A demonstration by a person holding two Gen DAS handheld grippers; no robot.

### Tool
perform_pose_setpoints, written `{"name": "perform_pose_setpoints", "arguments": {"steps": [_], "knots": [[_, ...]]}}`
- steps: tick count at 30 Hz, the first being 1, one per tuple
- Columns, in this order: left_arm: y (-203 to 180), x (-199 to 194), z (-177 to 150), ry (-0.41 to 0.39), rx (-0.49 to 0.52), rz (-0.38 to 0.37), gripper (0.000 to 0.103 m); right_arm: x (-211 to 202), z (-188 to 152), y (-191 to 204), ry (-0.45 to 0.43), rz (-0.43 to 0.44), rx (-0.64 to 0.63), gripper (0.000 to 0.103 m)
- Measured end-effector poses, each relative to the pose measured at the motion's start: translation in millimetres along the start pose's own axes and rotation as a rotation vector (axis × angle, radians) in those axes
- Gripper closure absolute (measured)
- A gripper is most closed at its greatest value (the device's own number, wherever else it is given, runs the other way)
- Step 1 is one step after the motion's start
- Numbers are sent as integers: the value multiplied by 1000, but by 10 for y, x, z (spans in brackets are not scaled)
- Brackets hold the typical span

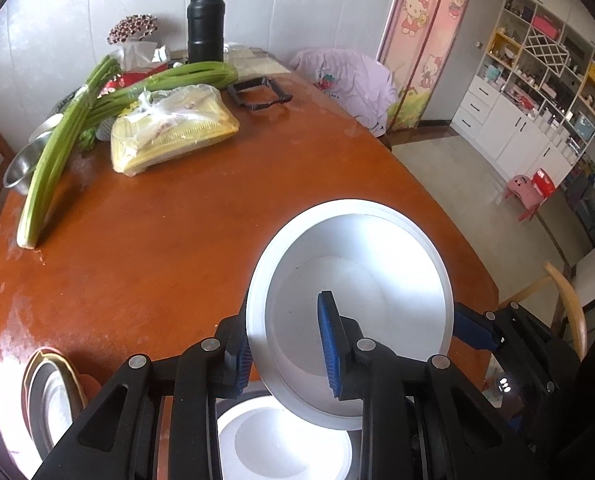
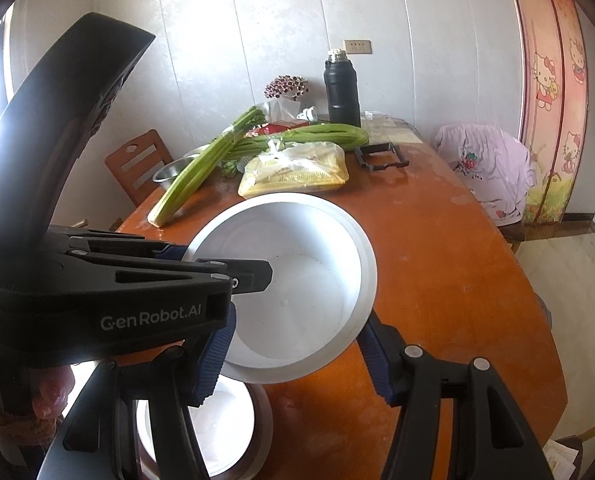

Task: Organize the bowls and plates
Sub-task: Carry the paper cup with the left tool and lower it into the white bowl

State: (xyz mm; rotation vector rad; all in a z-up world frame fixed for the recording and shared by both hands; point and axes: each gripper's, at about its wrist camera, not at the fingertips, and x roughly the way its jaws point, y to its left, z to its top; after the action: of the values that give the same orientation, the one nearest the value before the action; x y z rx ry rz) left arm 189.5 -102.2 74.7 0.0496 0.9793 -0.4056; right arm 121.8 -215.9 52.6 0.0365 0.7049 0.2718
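Both tongs gripped one white bowl above the worktop: left tongs clamped its near rim, right tongs spanned its sides. The bowl tilted, mouth facing the cameras, over a second bowl.

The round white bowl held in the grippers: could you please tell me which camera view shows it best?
The left wrist view shows the round white bowl best: its whole rim and inside are visible, with only one blue finger pad across it. In the right wrist view, the bowl is partly hidden by the left gripper's black body.
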Motion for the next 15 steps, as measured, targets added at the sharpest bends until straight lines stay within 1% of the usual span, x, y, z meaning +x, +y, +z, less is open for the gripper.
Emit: {"name": "perform_pose_setpoints", "arguments": {"steps": [12,15], "knots": [[19,-418,-230,-77,-13,8,75,-316,-33,222,-43,7,-39,43],[42,-477,-271,-82,-18,8,74,-382,-56,288,-53,4,-61,43]]}}
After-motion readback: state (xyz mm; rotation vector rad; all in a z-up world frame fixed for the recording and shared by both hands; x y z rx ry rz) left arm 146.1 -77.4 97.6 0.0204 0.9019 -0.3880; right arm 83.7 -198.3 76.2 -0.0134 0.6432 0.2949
